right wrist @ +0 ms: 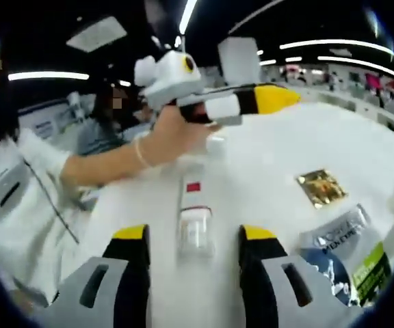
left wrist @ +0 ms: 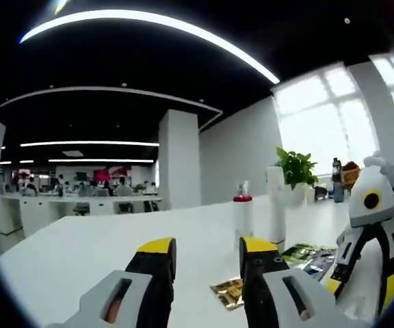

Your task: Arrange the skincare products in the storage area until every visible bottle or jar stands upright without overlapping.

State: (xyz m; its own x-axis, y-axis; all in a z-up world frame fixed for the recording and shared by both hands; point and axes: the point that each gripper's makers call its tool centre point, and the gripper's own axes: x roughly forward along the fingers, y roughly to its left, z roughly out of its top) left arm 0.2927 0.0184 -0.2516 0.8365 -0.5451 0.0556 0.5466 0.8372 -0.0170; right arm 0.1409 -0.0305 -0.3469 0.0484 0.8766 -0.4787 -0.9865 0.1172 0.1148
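We count two grippers, both with jaws spread and nothing between them. In the left gripper view, the left gripper [left wrist: 207,254] rises from 6 o'clock over the white table [left wrist: 81,246]; the right gripper [left wrist: 368,232] sits at 4 o'clock. One upright white bottle with a red band [left wrist: 243,217] stands just past the jaws at about 1 o'clock, a taller white bottle [left wrist: 276,205] beside it, further right. One gold sachet [left wrist: 228,292] lies flat between the jaws' right side and a spread of printed sachets [left wrist: 311,257] at 4 o'clock. One potted plant [left wrist: 295,169] and dark bottles by the window [left wrist: 336,180], too small to identify. In the right gripper view, the right gripper [right wrist: 192,246] at 6 o'clock frames one white tube with a clear cap [right wrist: 193,212], lying flat on the table [right wrist: 265,150], cap toward us, in line with the open gap but not gripped. One gold sachet [right wrist: 321,187] at 3 o'clock, printed sachets [right wrist: 344,256] at 4 o'clock. A hand [right wrist: 180,133] holds the left gripper [right wrist: 252,102] at 12 o'clock, above the table.
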